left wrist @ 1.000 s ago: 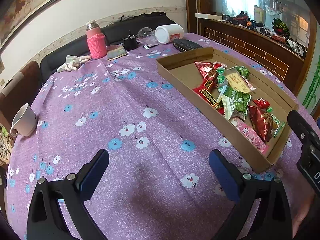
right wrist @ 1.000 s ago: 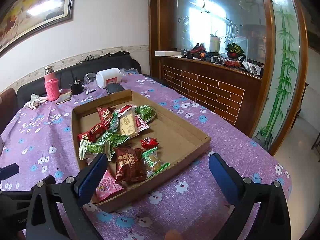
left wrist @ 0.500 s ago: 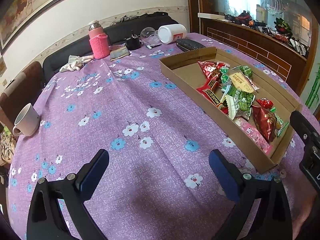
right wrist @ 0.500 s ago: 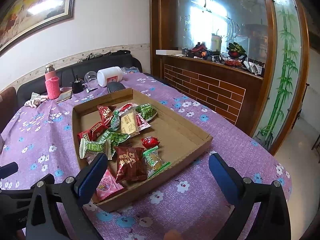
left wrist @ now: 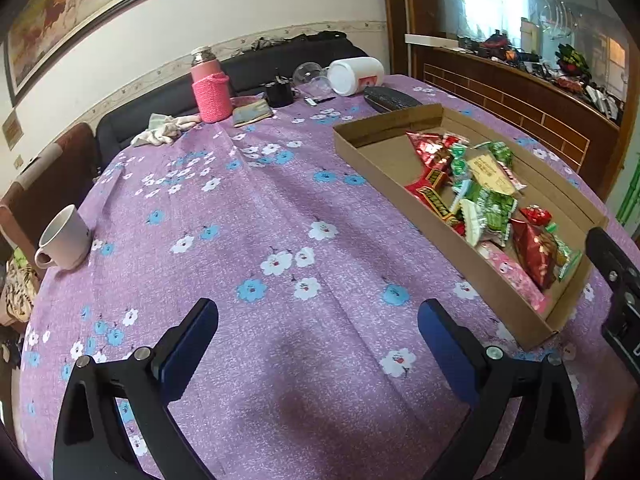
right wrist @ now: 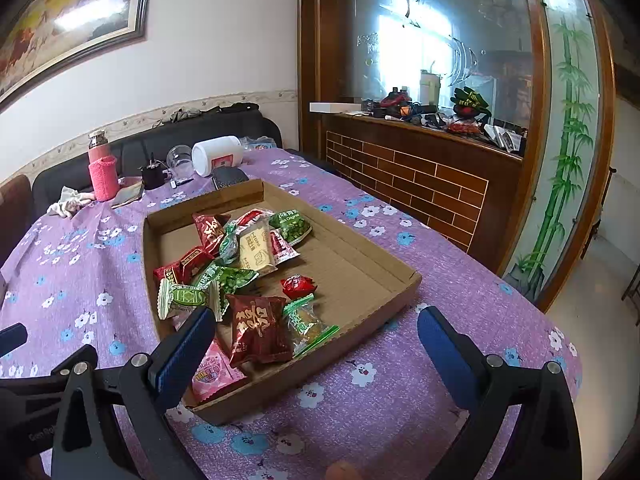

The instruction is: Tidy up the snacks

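Purple floral cloth covers the tabletop (left wrist: 280,208) in the left wrist view, where the left tongs (left wrist: 318,334) hang spread apart and empty over bare cloth, with the cardboard tray (left wrist: 384,168) off to their right, probably waiting their turn.

From the right wrist view, the right tongs (right wrist: 316,338) are also wide apart, holding nothing, aimed over the tray's near corner, where the snacks (right wrist: 240,264) lie heaped; a dark red packet (right wrist: 258,328) lies nearest, though which gets picked is unclear.
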